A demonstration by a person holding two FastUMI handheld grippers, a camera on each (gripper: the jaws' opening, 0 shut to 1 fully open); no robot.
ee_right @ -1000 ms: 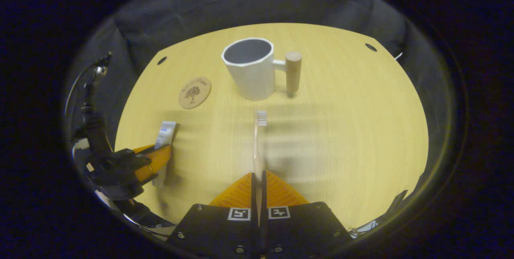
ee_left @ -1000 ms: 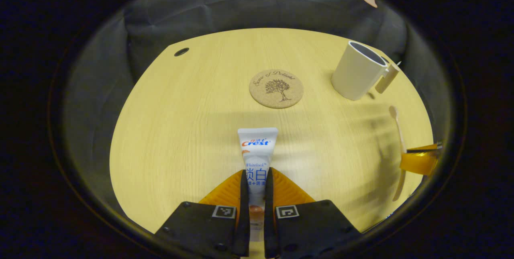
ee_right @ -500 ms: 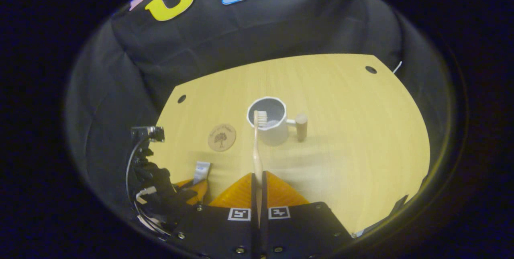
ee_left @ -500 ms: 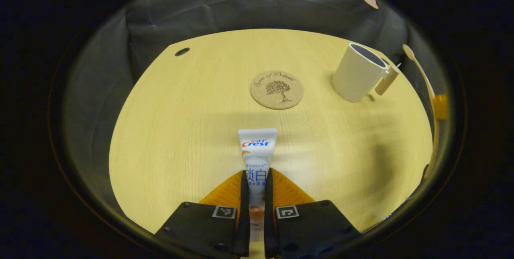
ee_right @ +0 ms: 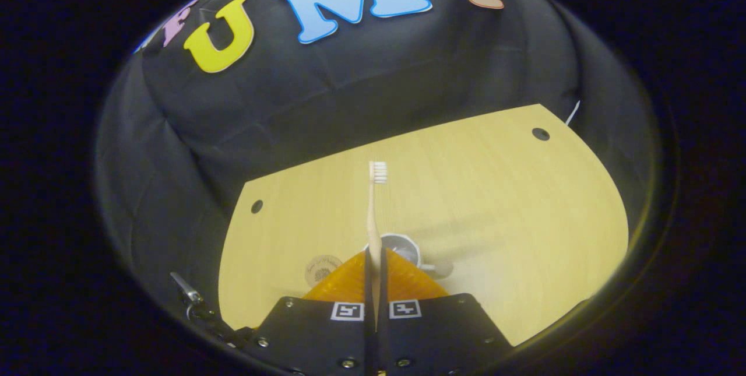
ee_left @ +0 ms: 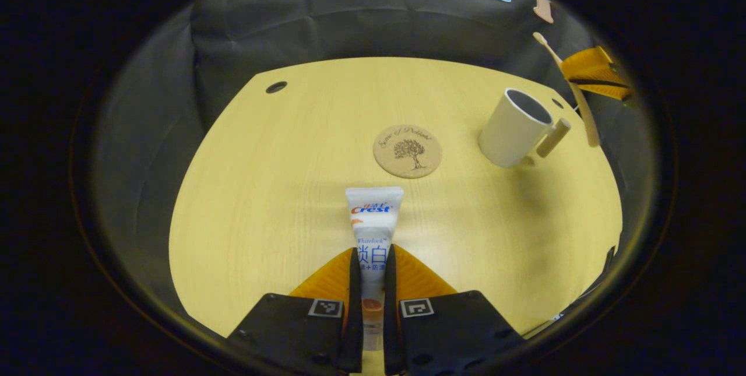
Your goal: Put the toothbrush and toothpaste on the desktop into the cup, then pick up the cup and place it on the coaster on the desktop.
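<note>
Tongs pinch flat toothpaste tube.

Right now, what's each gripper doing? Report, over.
Left gripper shut on toothpaste tube. Right gripper shut on toothbrush, lifted near cup. Cork coaster bare.

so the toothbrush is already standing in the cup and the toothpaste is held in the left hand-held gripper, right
Not quite. The toothbrush is clamped in the right hand-held gripper, raised beside the empty cup, as the left gripper view shows. The toothpaste is indeed held in the left hand-held gripper.
</note>
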